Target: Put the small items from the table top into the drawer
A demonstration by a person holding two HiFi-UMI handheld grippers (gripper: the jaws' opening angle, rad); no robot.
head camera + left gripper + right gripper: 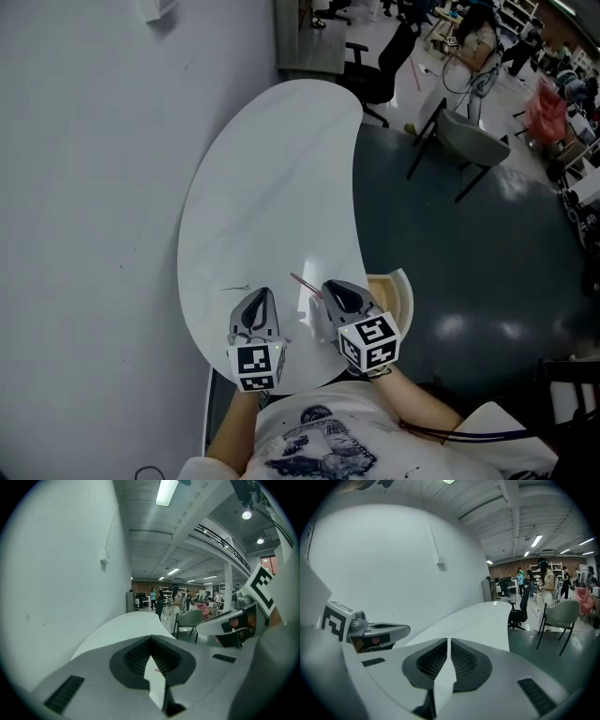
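A thin red stick (305, 283) lies on the white curved table (272, 178), just ahead of my two grippers. A thin dark item (234, 288) lies to the left of it. My left gripper (258, 296) hovers over the near end of the table, jaws together with nothing between them (151, 640). My right gripper (331, 287) is beside it, its tip close to the red stick, jaws also together and empty (448, 642). An open drawer (403, 292) with a pale wooden inside juts out at the table's right edge, next to the right gripper.
A plain wall runs along the table's left side. To the right is dark floor with a grey chair (473, 141) and a black office chair (380, 70) near the table's far end. People and shelves stand far off in the room.
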